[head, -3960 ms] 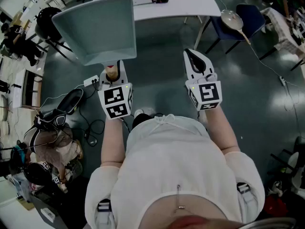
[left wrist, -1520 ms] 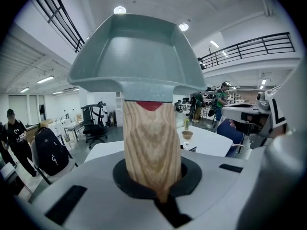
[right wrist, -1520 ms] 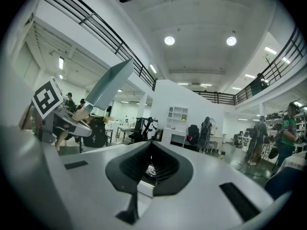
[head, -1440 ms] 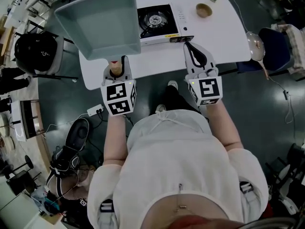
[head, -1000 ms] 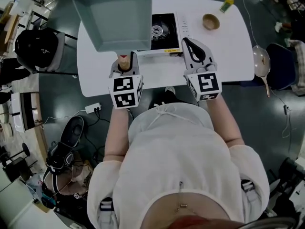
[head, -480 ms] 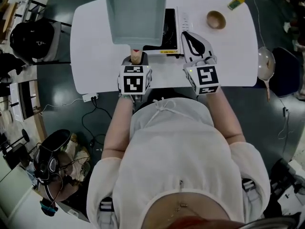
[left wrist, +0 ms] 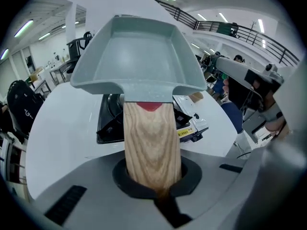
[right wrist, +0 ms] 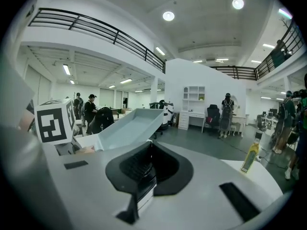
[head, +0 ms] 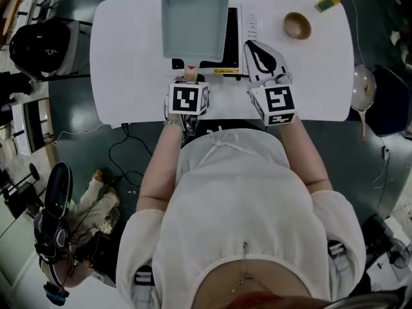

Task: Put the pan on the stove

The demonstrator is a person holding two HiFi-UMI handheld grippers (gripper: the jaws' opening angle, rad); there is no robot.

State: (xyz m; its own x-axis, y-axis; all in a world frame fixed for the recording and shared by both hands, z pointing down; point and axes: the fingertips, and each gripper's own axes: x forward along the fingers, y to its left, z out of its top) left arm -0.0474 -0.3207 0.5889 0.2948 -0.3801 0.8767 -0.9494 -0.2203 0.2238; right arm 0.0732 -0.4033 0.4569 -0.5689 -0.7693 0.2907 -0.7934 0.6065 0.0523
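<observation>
A square pale grey pan (head: 195,23) with a wooden handle (head: 190,74) hangs over the black stove (head: 232,38) on the white table (head: 122,56). My left gripper (head: 190,79) is shut on that handle. In the left gripper view the handle (left wrist: 151,143) runs out of the jaws to the pan (left wrist: 139,56), and the stove (left wrist: 111,121) lies below it. My right gripper (head: 253,47) hovers by the stove's right front corner, shut with nothing in it. In the right gripper view the right gripper (right wrist: 145,164) has the pan (right wrist: 129,126) on its left.
A wooden bowl (head: 297,26) and a small yellow-green bottle (head: 329,0) stand at the table's far right. The stove's white control strip (head: 252,26) lies beside my right gripper. A black chair (head: 38,40) stands left of the table, and another chair (head: 370,89) to the right.
The person has walked up to the table. The pan, held in my left gripper throughout, has moved right and forward until it hangs over the stove. The right gripper stayed shut.
</observation>
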